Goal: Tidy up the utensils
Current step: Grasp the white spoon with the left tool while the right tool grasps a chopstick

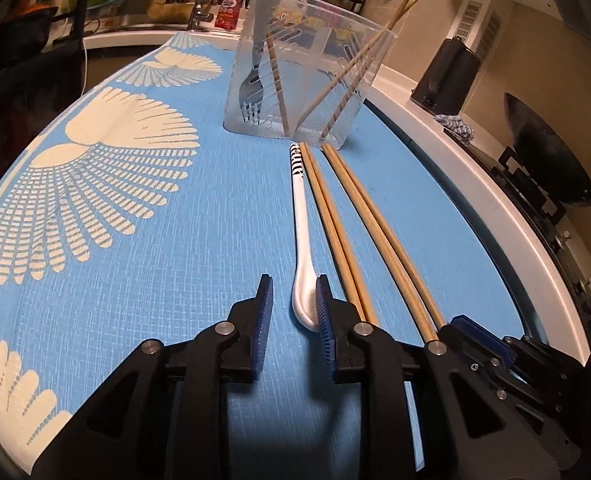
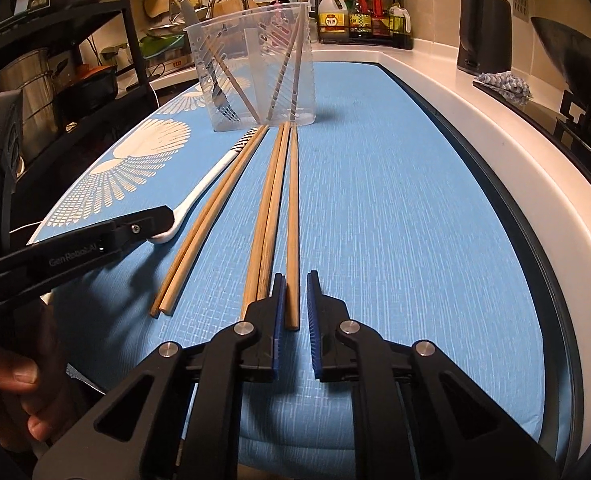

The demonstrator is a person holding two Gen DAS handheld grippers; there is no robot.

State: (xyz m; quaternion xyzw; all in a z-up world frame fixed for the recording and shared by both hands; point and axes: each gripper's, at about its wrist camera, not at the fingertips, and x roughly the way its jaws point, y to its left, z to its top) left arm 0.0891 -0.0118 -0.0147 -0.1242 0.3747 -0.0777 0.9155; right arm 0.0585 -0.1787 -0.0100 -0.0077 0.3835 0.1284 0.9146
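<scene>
The clear holder [image 1: 299, 68] stands at the far end of the blue mat [image 1: 175, 240] on the surface, already carrying a fork [image 1: 251, 96] and a few chopsticks, so loose pieces lie pointing toward it. The left tool [image 1: 293, 304] hangs slightly spread over the white spoon [image 1: 301, 240], its bowl beside one pad, nothing pinched. The right tool [image 2: 295, 300] straddles a single chopstick [image 2: 292, 220], jaws narrow but apparently not pressing. Two pairs [image 2: 211, 216] lie just beside it, not yet sorted.

Spoon [image 1: 301, 236] left of chopsticks [image 1: 335, 232] on mat [image 1: 135, 280], holder [image 1: 299, 72] behind
</scene>
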